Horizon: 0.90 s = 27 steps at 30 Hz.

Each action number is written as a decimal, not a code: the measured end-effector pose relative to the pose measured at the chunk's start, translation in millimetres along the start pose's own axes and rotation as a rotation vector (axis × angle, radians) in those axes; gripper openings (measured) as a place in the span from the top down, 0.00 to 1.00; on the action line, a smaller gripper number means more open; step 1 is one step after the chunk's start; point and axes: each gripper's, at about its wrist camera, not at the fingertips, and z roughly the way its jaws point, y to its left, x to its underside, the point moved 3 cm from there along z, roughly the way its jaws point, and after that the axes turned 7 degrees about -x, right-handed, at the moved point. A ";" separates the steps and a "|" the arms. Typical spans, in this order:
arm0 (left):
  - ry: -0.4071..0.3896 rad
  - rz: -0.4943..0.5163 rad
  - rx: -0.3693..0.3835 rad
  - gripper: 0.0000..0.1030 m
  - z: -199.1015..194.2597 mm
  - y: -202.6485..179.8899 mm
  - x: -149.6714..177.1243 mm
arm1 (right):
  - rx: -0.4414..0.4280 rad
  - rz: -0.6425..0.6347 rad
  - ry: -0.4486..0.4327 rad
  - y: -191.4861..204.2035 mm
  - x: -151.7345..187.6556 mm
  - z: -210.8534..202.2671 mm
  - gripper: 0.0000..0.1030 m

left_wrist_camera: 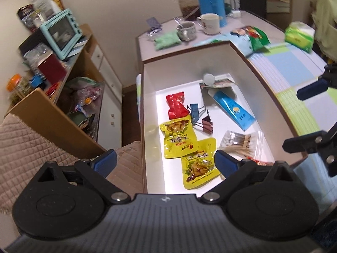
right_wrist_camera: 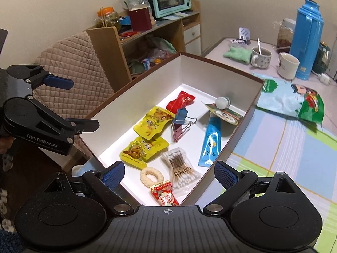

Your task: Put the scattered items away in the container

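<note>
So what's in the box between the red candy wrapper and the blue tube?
Two binder clips, one blue and one pink, lie between the red wrapper and the blue tube. The right wrist view shows it best.

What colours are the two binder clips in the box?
One binder clip is blue, the other binder clip dusty pink; clearest in the right wrist view.

The surface (right_wrist_camera: 280, 147), wearing a checked cloth, is carrying the open box (right_wrist_camera: 238, 71) on its near left; a snack bag (right_wrist_camera: 294, 101) is lying just beside it, two mugs (right_wrist_camera: 261, 58) and a blue flask (right_wrist_camera: 306, 42) standing farther back.
</note>
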 end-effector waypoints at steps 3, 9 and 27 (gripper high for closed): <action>-0.005 -0.018 -0.024 0.05 -7.4 -5.5 0.1 | -0.009 -0.018 -0.006 -2.4 -0.5 -5.6 0.08; -0.018 -0.052 -0.063 0.05 -22.1 -17.9 0.7 | -0.022 -0.040 -0.024 -9.7 0.7 -18.1 0.08; -0.009 -0.264 -0.152 0.05 -78.3 -52.6 7.3 | -0.041 -0.161 -0.110 -26.0 15.1 -64.6 0.08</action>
